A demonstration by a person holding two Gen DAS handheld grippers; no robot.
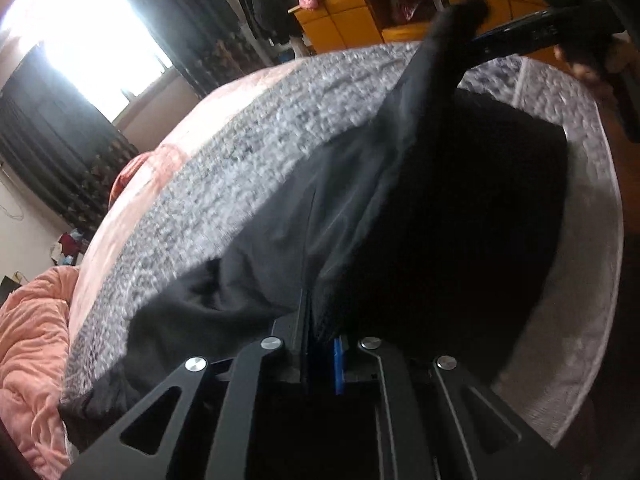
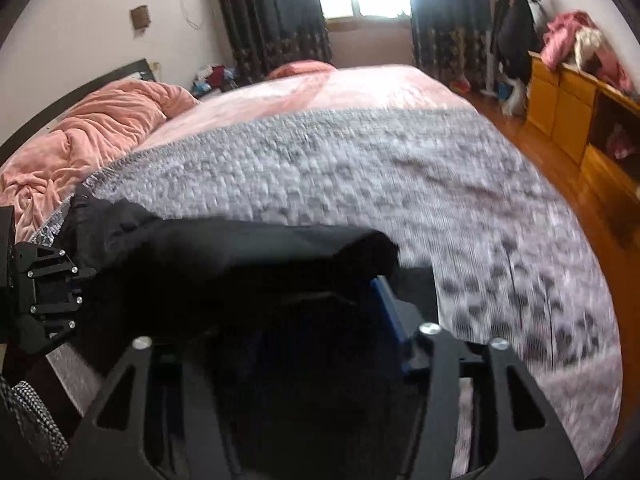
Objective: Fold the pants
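The left claw has its fingers drawn together on a pinch of the black pants, the cloth running straight out of the narrow slot between them; the blue pad beside the slot is just visible under the fabric. The right claw is likewise clamped on the same garment, with a thick bunch of black cloth draped over and across its fingers so that only the blue pad of the right-hand finger shows. The pants are partly lifted off the bed: in the left wrist view they rise from the left claw up and away to the right, narrowing to a peak where the right claw holds them aloft, while a darker, flatter portion of the garment lies on the grey knitted blanket beneath. So the held edge of the pants runs as a line between the two claws, left one low and near the bed, right one higher. In the right wrist view the left claw sits at the far left edge, the stretched cloth spanning between them. Both views are smeared with motion blur, so fine creases cannot be read. My judgement is that a fold is in progress, and the coming move turns on carrying this held edge across the garment's long axis onto the portion lying flat, both claws travelling together to keep the edge taut.
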